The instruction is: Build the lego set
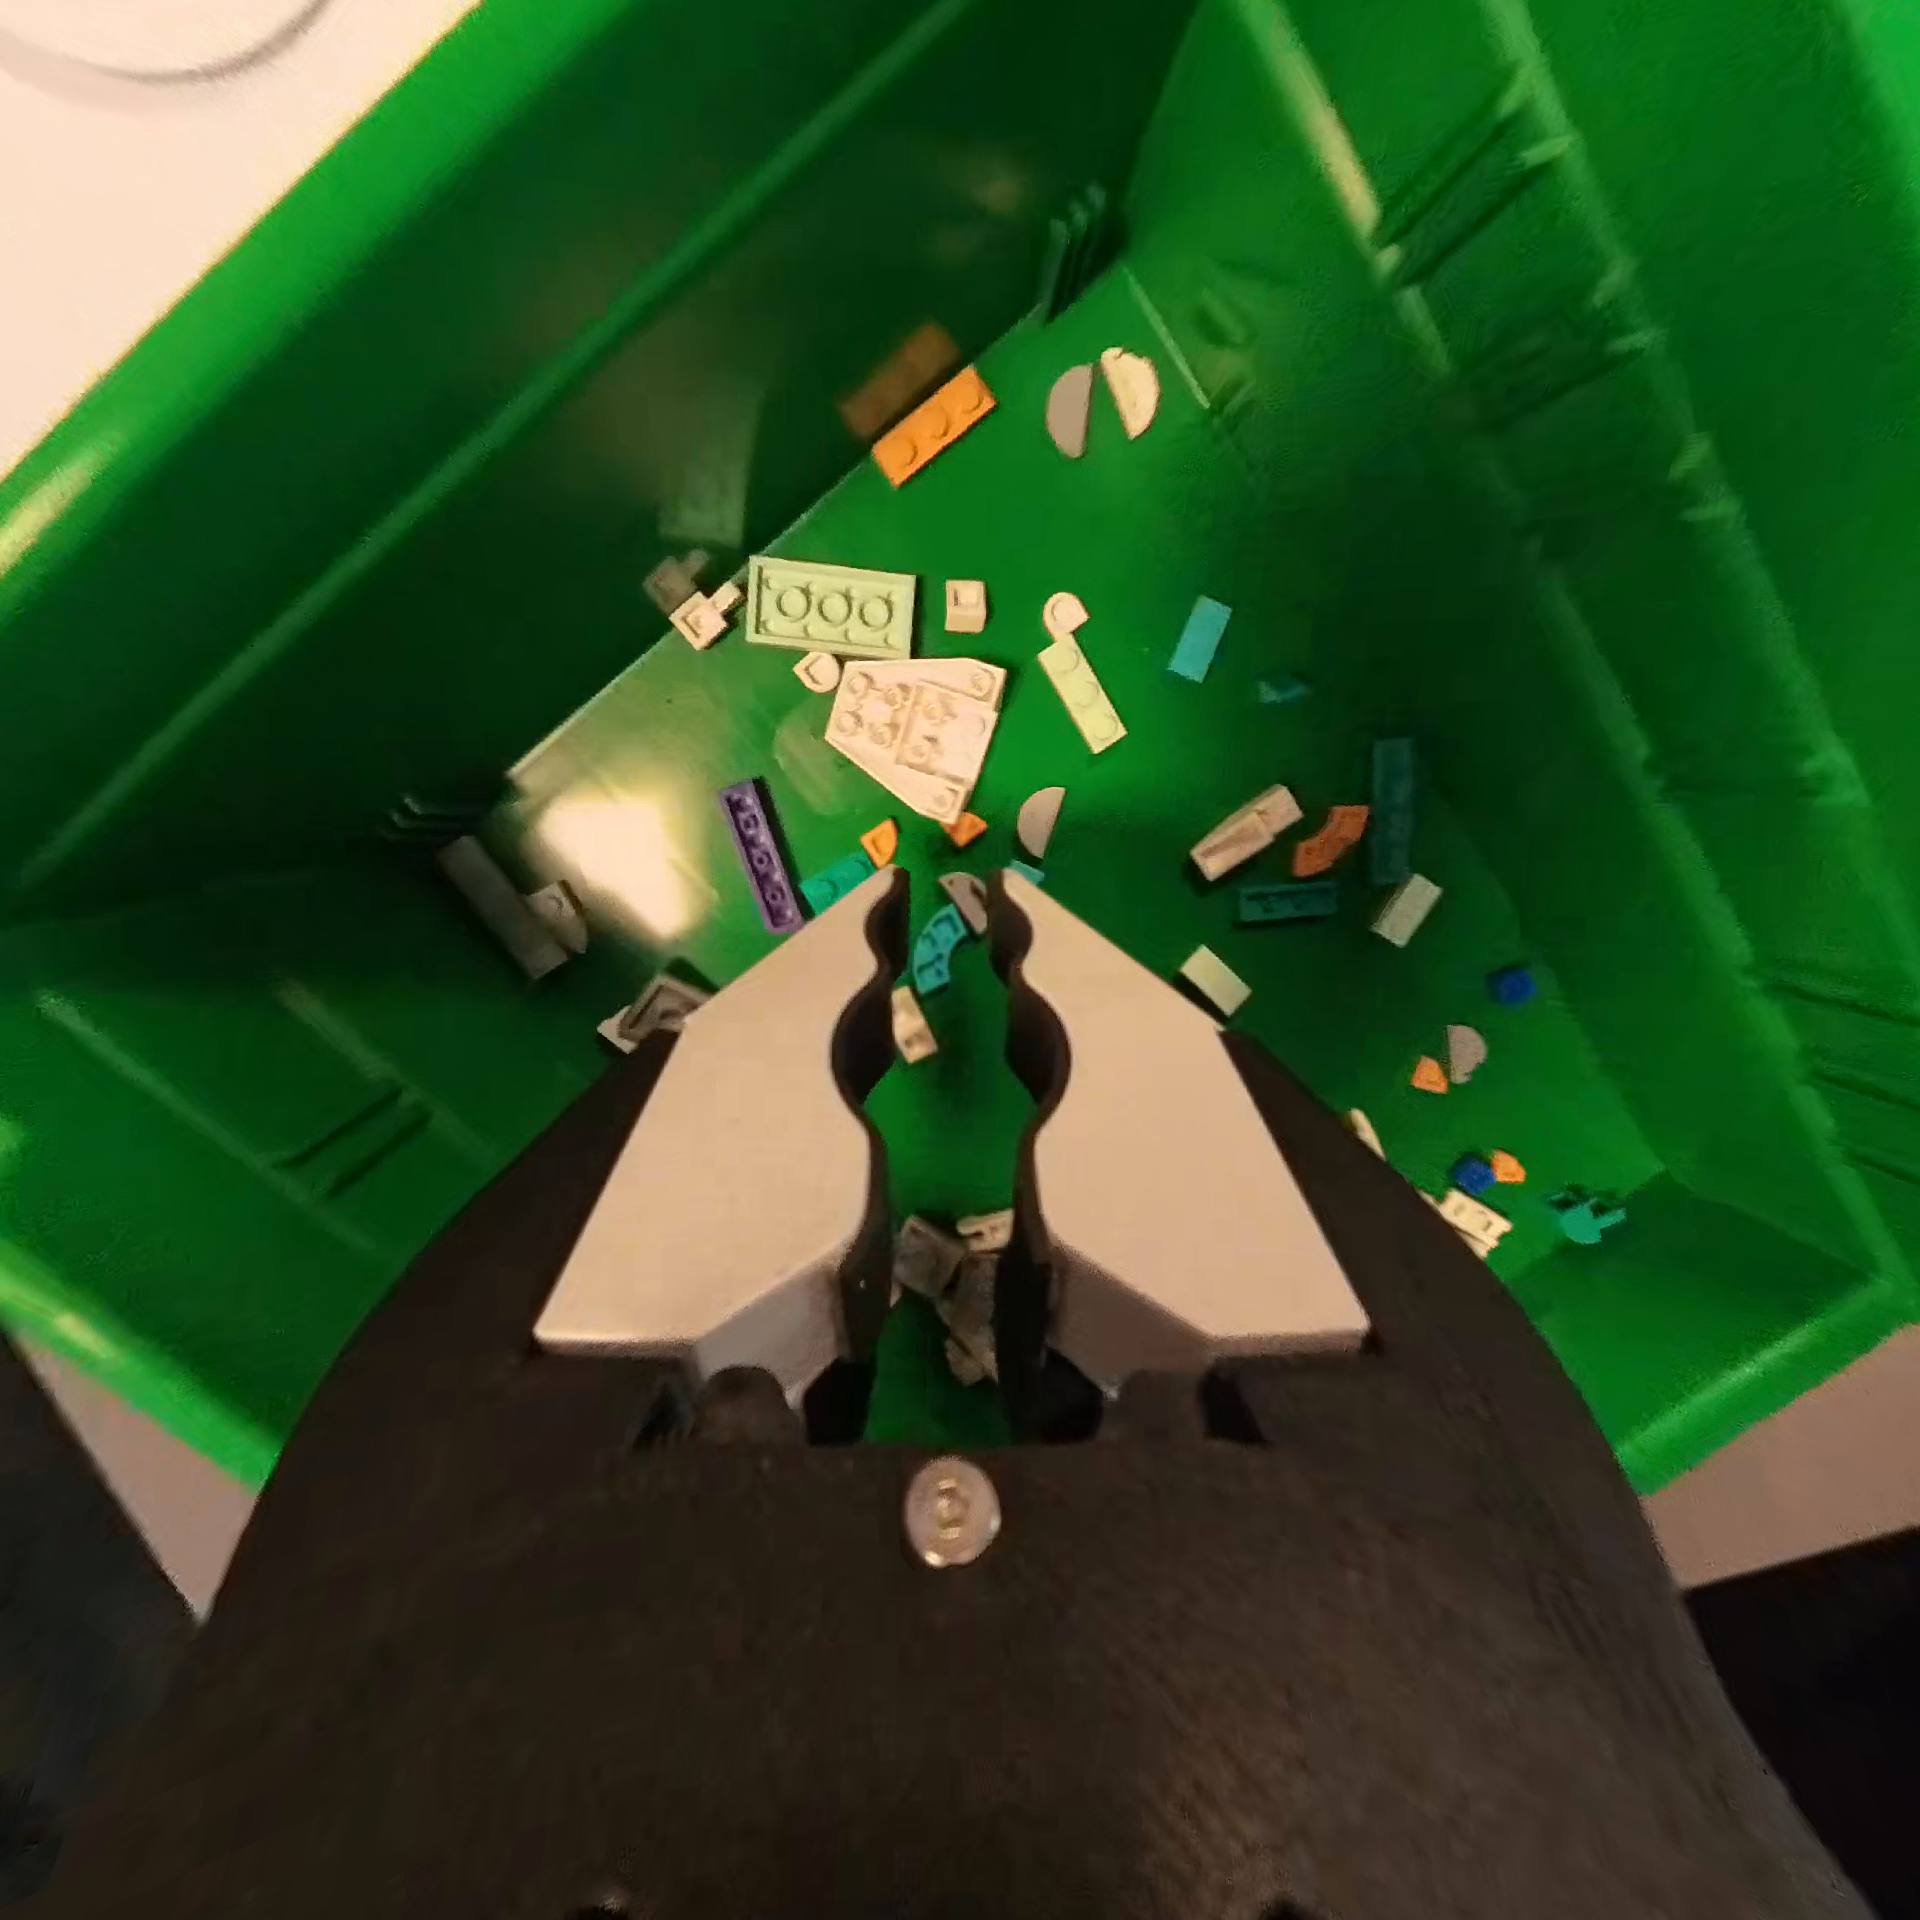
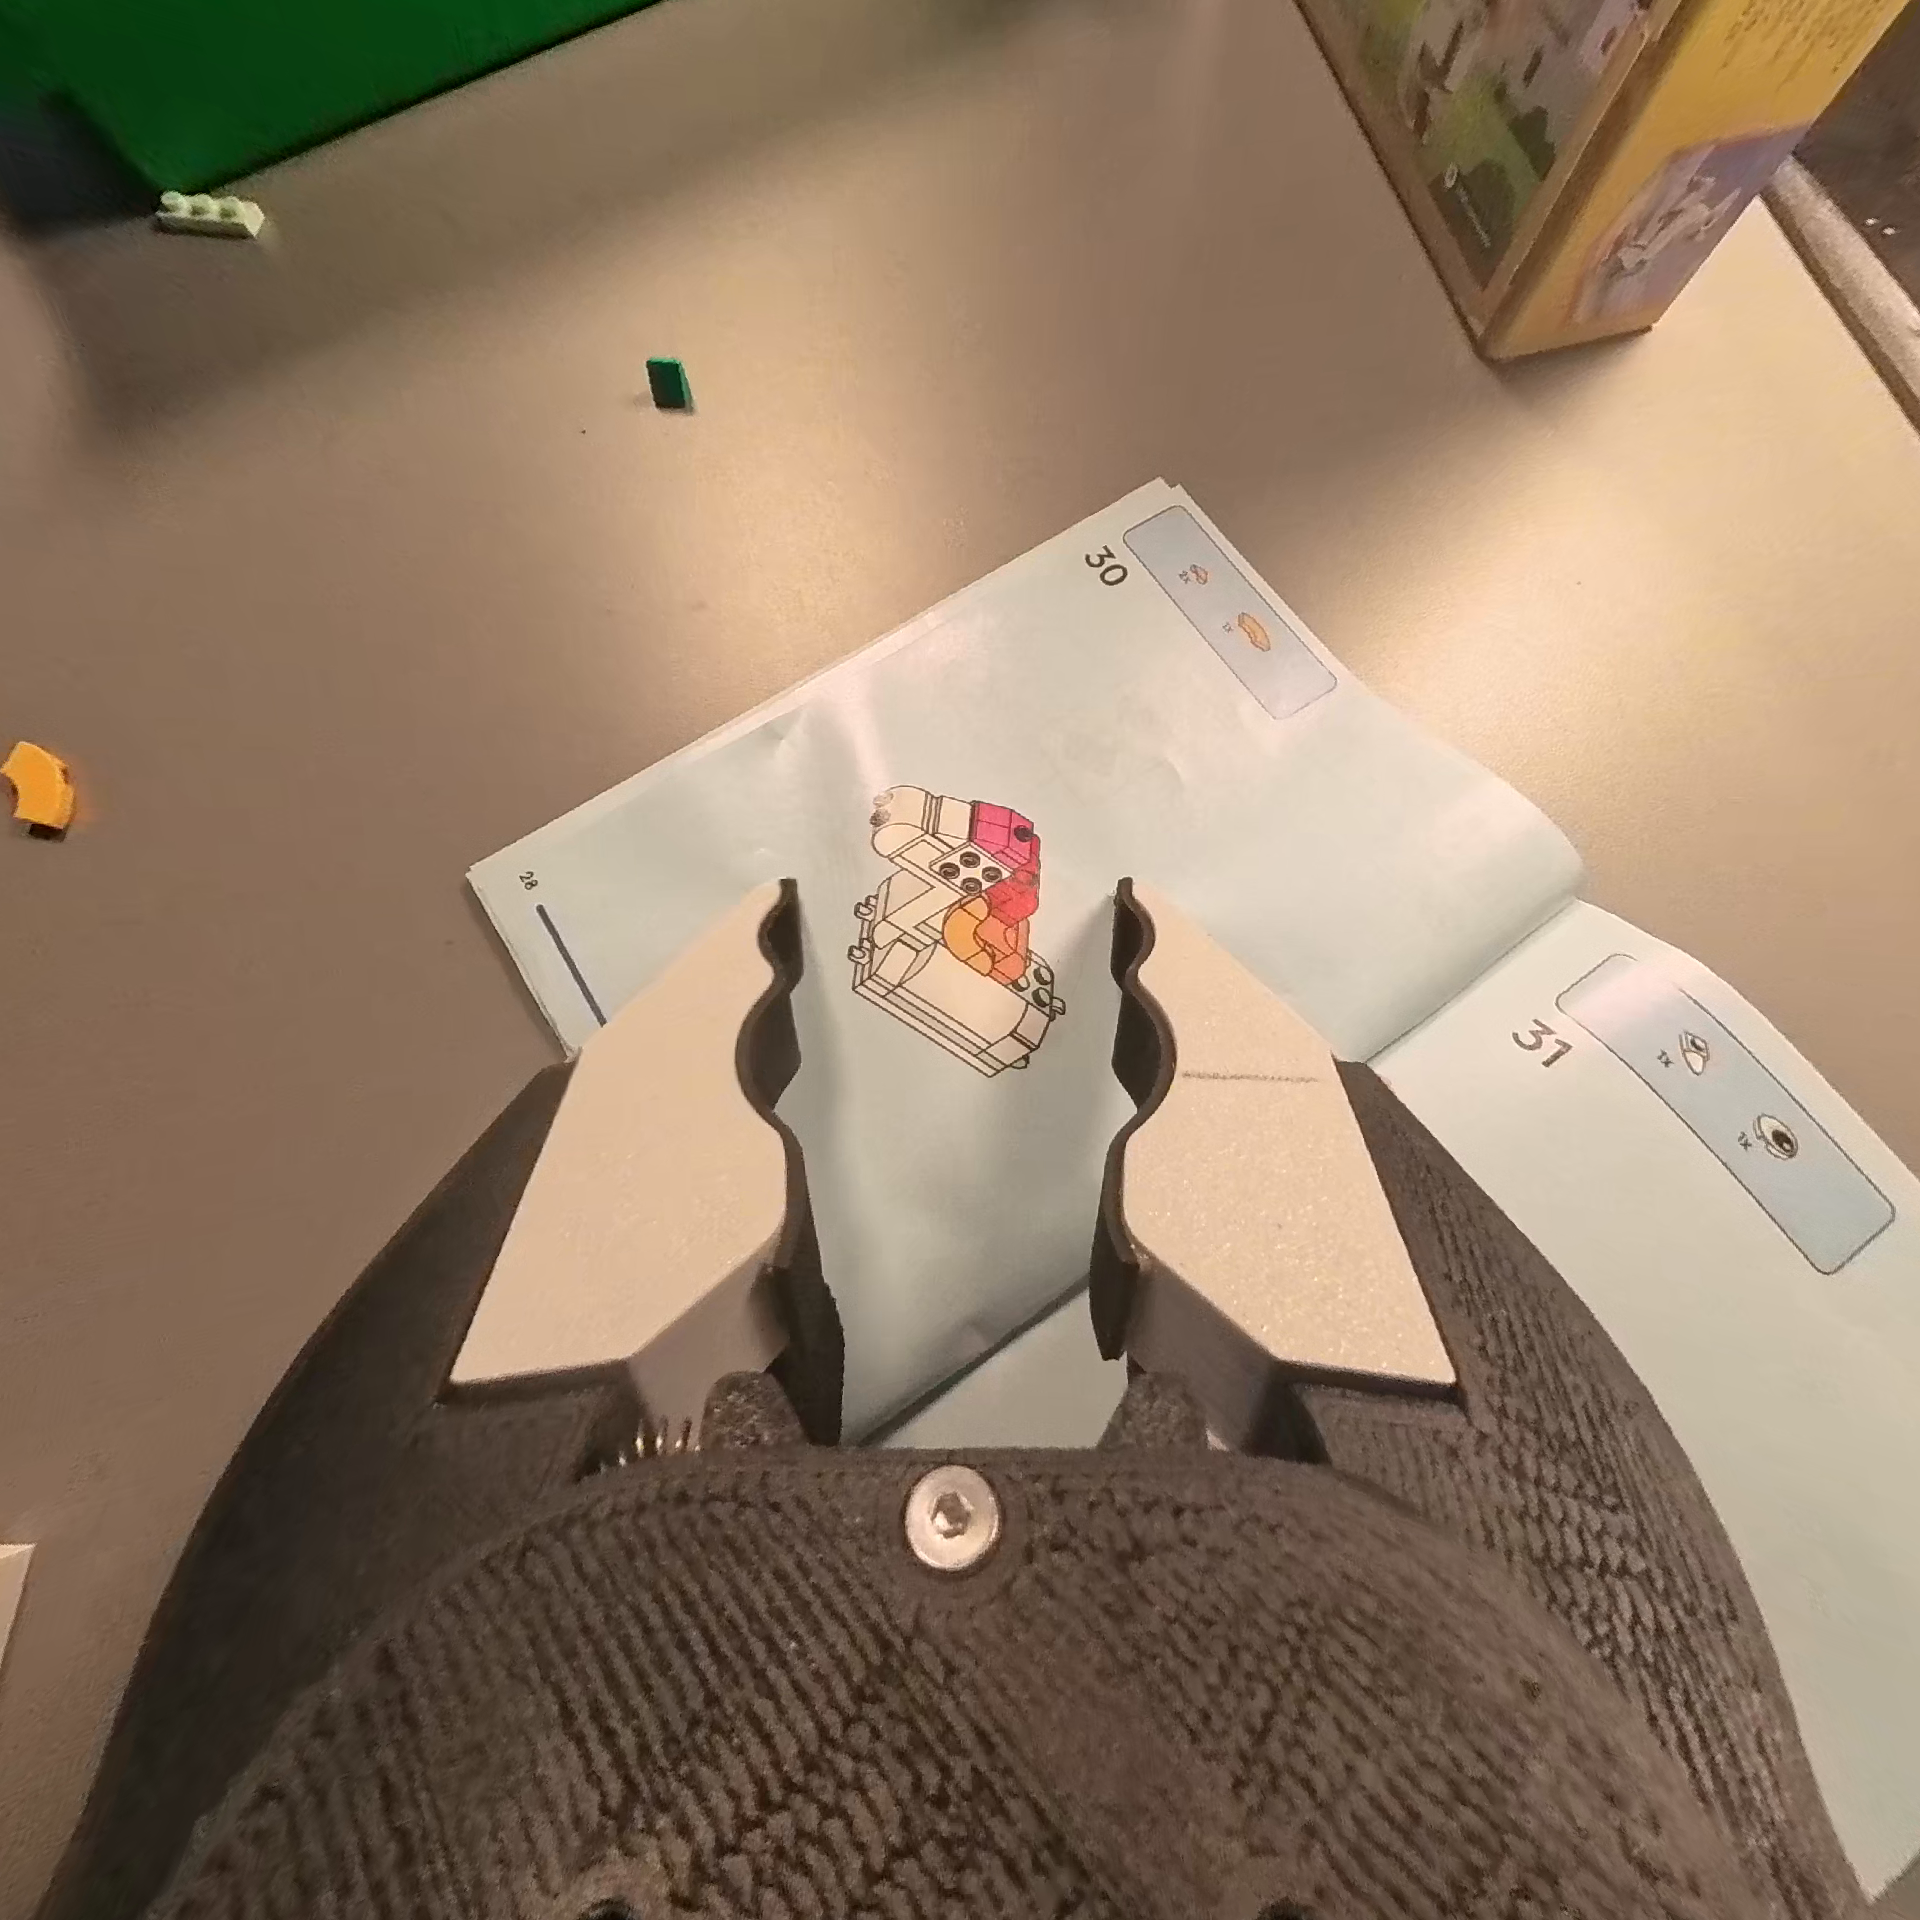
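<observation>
My left gripper [image 1: 949,891] hangs above a green bin [image 1: 1351,520], jaws a narrow gap apart and holding nothing. Loose Lego pieces lie on the bin floor: a mint plate [image 1: 831,606], a white wedge plate [image 1: 914,727], an orange plate [image 1: 933,424], a purple strip [image 1: 762,871]. A teal curved piece [image 1: 940,951] and a small grey piece [image 1: 966,900] show between the fingertips, below them. My right gripper [image 2: 951,894] is open and empty over an open instruction booklet [image 2: 1143,748] on the grey table.
On the table in the right wrist view lie an orange curved piece [image 2: 40,788], a dark green tile [image 2: 666,382] and a mint plate [image 2: 211,216] near the bin's wall [image 2: 260,94]. The set's box [image 2: 1579,156] stands at the far right, near the table edge. The left gripper's tips are roughly 40 cm from the right gripper's. To the mint plate [image 1: 831,606]: left tips about 6 cm, right tips about 40 cm.
</observation>
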`<state>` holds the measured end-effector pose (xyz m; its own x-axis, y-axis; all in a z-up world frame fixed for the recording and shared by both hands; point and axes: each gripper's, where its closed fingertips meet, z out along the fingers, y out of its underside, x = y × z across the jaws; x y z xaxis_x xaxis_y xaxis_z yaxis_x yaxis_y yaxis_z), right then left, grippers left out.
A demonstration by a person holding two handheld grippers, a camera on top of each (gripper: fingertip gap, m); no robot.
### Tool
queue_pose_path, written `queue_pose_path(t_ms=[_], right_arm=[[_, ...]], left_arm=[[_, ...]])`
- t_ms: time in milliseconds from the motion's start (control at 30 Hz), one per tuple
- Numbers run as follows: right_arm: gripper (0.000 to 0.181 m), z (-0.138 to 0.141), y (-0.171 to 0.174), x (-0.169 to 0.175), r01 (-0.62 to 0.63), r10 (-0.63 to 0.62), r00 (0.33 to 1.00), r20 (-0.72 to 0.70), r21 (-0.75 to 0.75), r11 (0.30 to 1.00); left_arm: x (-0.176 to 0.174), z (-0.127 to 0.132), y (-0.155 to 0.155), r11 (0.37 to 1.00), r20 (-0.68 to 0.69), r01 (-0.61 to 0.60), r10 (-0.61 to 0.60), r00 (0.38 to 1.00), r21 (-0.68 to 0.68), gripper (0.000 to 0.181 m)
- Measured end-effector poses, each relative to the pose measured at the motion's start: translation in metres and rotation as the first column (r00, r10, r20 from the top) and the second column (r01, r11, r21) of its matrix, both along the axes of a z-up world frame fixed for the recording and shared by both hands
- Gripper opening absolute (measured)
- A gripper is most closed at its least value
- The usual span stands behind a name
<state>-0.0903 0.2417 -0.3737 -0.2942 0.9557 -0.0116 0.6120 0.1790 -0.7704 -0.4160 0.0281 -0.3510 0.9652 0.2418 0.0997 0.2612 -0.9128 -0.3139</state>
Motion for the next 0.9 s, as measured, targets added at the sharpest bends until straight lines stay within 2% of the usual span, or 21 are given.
queue_pose_path(t_ms=[133,400,633,767,900], right_arm=[[0.059,0.000,0.000,0.000,0.002,-0.001,1.000,-0.001,0.003,1.000],[0.059,0.000,0.000,0.000,0.002,-0.002,1.000,-0.001,0.002,1.000],[0.059,0.000,0.000,0.000,0.003,-0.003,1.000,-0.001,0.001,1.000],[0.058,0.000,0.001,0.000,0.005,-0.005,1.000,-0.001,0.000,1.000],[0.058,0.000,0.001,-0.001,0.005,-0.005,1.000,-0.001,0.001,1.000]], left_arm=[[0.007,-0.013,0.006,0.998,0.110,-0.055,0.057,0.992,-0.023,0.013],[0.005,-0.024,0.011,0.998,0.068,-0.041,0.044,0.997,-0.045,0.012],[0.002,-0.026,0.011,0.998,0.026,-0.024,0.026,0.999,-0.055,0.000],[0.004,-0.026,0.010,0.998,0.020,-0.016,0.017,1.000,-0.057,0.000],[0.006,-0.025,0.010,0.998,0.053,-0.045,0.048,0.997,-0.055,0.010]])
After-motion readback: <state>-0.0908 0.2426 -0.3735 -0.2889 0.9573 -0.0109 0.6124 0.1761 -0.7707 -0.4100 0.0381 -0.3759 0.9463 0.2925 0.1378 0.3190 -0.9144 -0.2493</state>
